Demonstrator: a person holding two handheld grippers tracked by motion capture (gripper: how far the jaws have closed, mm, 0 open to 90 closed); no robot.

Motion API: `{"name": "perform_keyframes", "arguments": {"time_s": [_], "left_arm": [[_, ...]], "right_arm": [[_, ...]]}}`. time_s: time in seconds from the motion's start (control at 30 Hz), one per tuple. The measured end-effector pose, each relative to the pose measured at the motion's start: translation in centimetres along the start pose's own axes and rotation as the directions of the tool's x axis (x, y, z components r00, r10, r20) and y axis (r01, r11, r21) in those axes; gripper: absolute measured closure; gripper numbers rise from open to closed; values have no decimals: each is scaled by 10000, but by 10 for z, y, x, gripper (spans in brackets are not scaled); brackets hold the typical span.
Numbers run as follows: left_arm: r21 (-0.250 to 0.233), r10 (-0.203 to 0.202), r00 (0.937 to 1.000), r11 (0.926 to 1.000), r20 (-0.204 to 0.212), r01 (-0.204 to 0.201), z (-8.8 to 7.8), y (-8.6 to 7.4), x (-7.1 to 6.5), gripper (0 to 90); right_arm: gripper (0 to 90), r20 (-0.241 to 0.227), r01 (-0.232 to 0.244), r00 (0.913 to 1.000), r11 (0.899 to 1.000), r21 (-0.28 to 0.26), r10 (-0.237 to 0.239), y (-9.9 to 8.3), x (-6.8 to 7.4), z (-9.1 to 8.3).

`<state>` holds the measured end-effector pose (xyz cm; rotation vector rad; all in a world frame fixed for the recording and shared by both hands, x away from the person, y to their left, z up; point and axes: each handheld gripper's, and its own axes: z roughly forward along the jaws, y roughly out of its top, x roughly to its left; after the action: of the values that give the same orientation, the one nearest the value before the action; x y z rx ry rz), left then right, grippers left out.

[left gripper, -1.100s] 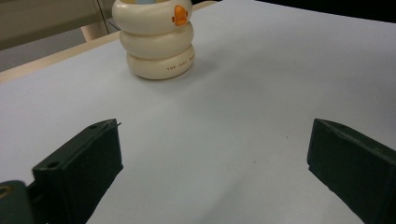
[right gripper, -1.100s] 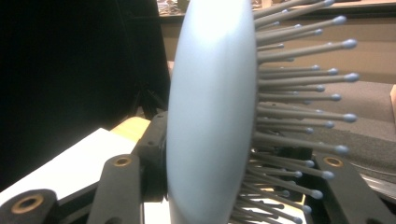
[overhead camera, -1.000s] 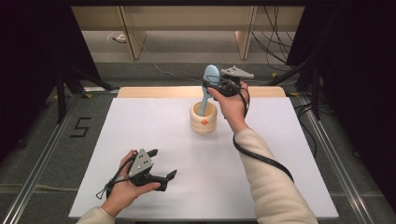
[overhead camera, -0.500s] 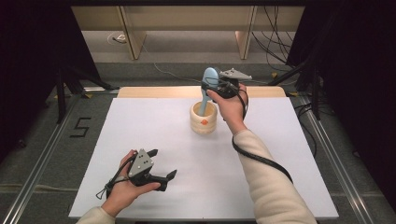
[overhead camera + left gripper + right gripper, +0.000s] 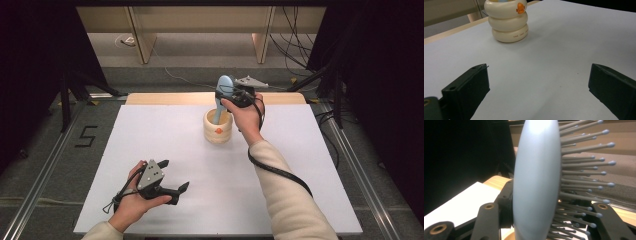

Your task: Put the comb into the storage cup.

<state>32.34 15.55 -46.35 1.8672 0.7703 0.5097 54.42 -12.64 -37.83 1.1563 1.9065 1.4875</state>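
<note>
A cream ringed holder [image 5: 218, 127] with an orange duck mark stands toward the far middle of the white desk [image 5: 300, 165]. Directly above the holder, the right tongs [image 5: 226, 95] are clenched on a pale blue hairbrush [image 5: 223, 91], whose handle dips into the holder's mouth. Well apart from the holder, at the near left, the left tongs [image 5: 176, 177] rest released, jaws spread wide over bare desk.

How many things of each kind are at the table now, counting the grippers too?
Hairbrush, pale blue, its handle down in the cup: 1
Cream ringed cup with an orange mark: 1
Grippers, left gripper and right gripper: 2
Total: 4
</note>
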Motion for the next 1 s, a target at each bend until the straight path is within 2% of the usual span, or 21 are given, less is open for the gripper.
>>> {"name": "perform_keyframes", "arguments": {"time_s": [1.0], "left_arm": [[2, -5, 10000, 10000, 25, 5, 0, 0, 0, 28]], "right_arm": [[486, -61, -434, 9990, 9986, 311, 436, -16, -2, 9]]}}
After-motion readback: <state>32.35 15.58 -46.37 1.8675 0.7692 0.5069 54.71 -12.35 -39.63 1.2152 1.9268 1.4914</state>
